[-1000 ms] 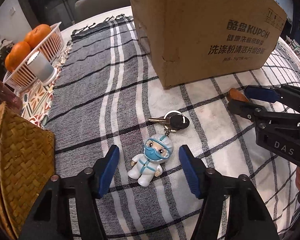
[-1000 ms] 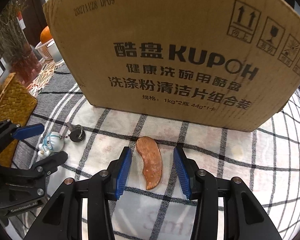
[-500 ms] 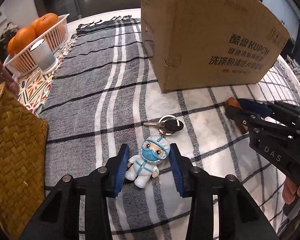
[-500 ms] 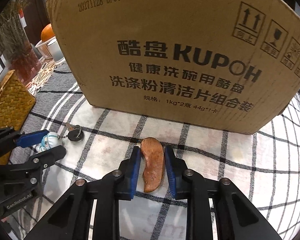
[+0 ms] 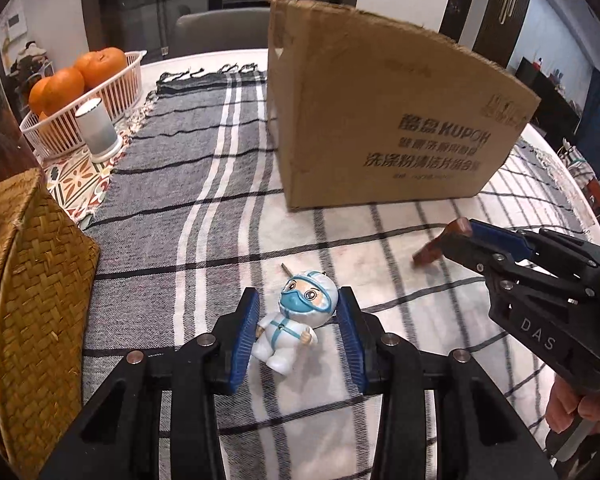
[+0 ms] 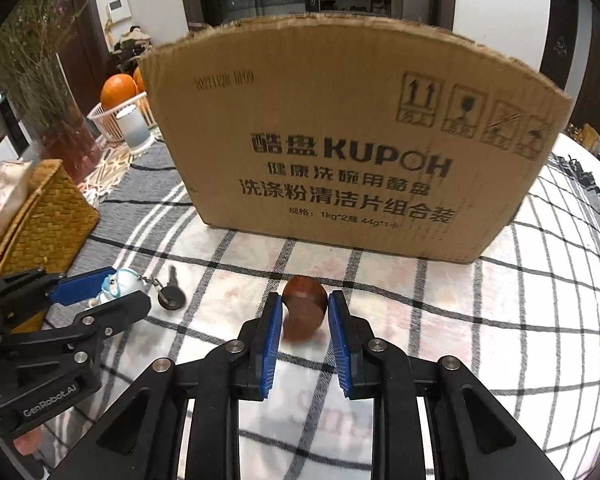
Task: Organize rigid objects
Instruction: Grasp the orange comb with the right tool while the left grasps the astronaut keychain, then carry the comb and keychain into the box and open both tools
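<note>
Left wrist view: the left tongs (image 5: 298, 332) are clamped on the figurine keychain (image 5: 296, 322), blue pads squeezing its body from both sides, its masked face turned up. That side-on hold probably lets the key dangle underneath; only a tip shows past the head at 12 o'clock. The cardboard box (image 5: 380, 128) stands open-topped at 1 o'clock on the checked cloth (image 5: 204, 200) over the tabletop, likely the drop-off. The wicker basket (image 5: 28, 300) sits at 9 o'clock, the fruit basket (image 5: 100, 108) at 10.

Right wrist view: the right tongs (image 6: 303, 324) are clamped on the brown wooden piece (image 6: 303, 308), tilted off the cloth, with the box wall straight ahead at 12 o'clock. The key (image 6: 171, 292) hangs at 9 o'clock from the figurine.
</note>
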Tool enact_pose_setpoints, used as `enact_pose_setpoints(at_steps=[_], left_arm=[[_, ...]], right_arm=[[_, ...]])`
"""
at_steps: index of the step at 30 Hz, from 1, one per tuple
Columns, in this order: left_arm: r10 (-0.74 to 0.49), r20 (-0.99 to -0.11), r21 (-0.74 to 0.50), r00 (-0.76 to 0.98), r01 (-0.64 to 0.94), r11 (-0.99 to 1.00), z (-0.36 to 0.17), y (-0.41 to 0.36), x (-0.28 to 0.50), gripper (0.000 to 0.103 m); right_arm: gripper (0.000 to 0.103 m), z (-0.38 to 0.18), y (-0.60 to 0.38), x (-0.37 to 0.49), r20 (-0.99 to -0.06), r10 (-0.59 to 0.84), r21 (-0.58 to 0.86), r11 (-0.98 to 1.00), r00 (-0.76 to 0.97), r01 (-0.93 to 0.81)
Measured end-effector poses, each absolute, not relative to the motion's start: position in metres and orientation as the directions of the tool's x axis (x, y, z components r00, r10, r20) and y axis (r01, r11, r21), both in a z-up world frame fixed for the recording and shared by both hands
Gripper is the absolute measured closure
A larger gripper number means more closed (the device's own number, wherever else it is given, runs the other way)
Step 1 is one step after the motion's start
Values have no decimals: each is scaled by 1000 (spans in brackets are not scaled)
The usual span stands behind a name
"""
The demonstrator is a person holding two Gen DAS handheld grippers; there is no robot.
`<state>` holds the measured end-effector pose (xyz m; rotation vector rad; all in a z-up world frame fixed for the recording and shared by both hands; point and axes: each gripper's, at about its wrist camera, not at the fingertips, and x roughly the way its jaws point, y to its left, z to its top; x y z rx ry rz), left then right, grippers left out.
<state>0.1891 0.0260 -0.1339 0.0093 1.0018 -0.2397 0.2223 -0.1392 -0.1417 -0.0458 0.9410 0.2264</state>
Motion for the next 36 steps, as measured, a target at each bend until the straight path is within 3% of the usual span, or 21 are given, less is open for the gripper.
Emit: enact_pose_setpoints(at_steps=[17,36], left_arm=[[-236,-764,-120,601,228,966,-86,3,166,64],[-284,-639,-122,715,270,955,-6,-16,175,64]], right_arm=[[78,-96,-165,182,-740,176,79,981,649,-176],[78,-22,-183,174,-604,174,104,985,778,-140]])
